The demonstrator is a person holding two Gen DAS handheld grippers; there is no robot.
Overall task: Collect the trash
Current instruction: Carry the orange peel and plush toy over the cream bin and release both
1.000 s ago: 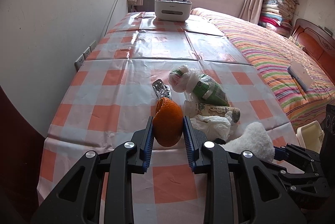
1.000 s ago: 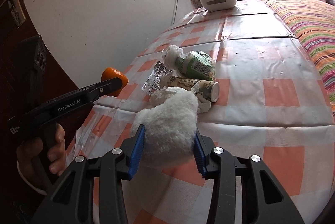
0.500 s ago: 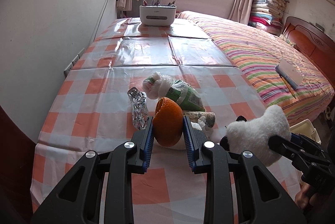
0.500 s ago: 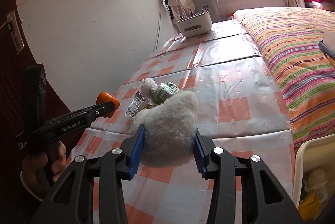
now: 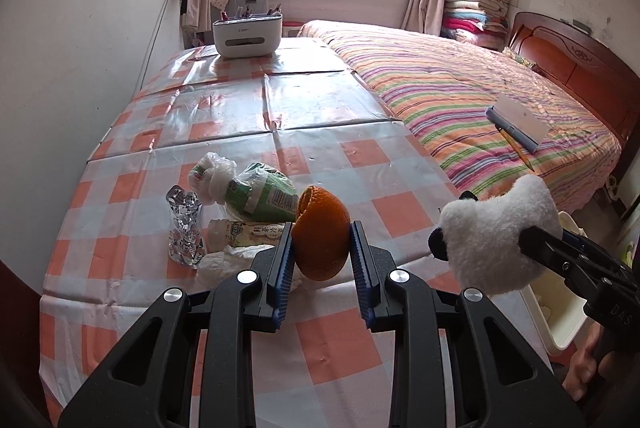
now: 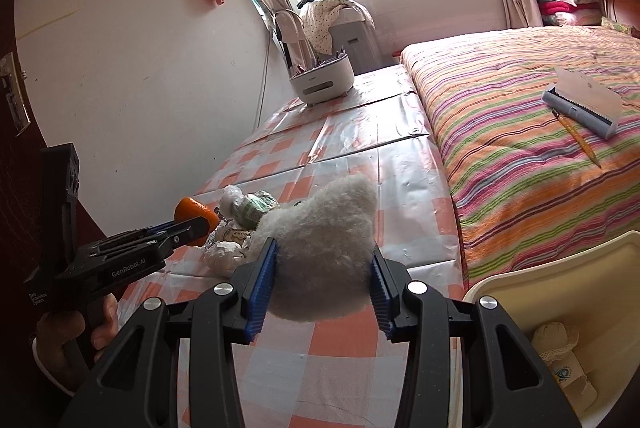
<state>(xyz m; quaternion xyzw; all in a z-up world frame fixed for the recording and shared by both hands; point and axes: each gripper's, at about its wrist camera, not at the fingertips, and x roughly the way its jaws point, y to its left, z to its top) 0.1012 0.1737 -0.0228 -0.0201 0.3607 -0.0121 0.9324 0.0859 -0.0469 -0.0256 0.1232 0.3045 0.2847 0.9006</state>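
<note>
Currently the left gripper (image 5: 320, 260) is clamped on a hollow orange peel (image 5: 321, 234) and the right gripper (image 6: 320, 284) on a fluffy white plush lump (image 6: 320, 252), both held above the tabletop's near edge, so transport appears underway, next requiring release over the cream plastic bin (image 6: 560, 268).

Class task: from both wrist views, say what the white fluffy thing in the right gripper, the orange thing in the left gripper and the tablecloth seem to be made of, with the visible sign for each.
White fluffy thing: plush fabric, matte, fuzzy pile. Orange thing: probably citrus peel, dimpled, hollow, curled edge. Tablecloth: likely plastic sheet, glossy glare, sharp fold creases.
</note>
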